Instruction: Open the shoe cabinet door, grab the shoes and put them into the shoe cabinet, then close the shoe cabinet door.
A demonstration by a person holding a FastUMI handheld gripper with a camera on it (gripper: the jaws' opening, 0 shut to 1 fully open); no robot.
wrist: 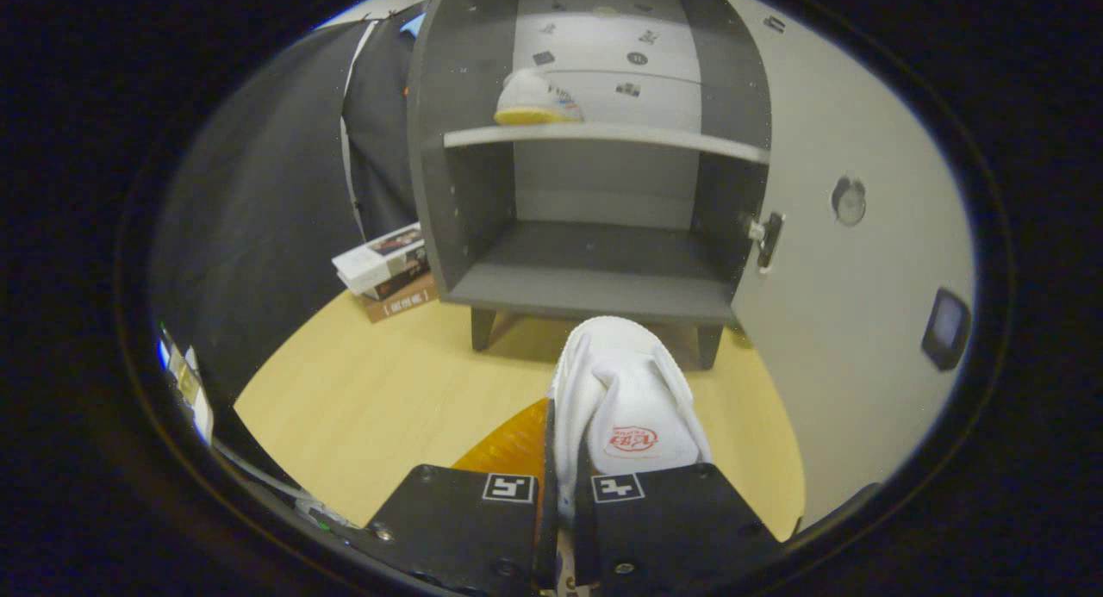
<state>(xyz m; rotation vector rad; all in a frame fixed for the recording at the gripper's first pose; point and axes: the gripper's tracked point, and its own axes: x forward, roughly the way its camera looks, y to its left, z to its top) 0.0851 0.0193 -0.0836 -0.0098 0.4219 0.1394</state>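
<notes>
Shoe (625, 407) clamped in jaws above wooden floor (379, 399), cabinet (595, 287) open.

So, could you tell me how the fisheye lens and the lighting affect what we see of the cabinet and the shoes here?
In the gripper view, the lens bows the shoe cabinet sides and its shelf into curves; the open door bulges outward. The white shoe pinched in the gripper is bright, nearly washed out. The second shoe on the shelf looks soft and small. The cabinet's lower compartment sits in shade.

gripper (564, 494) clamped on white shoe (625, 399), facing open shoe cabinet (595, 278); second shoe (536, 99) on upper shelf.
</notes>
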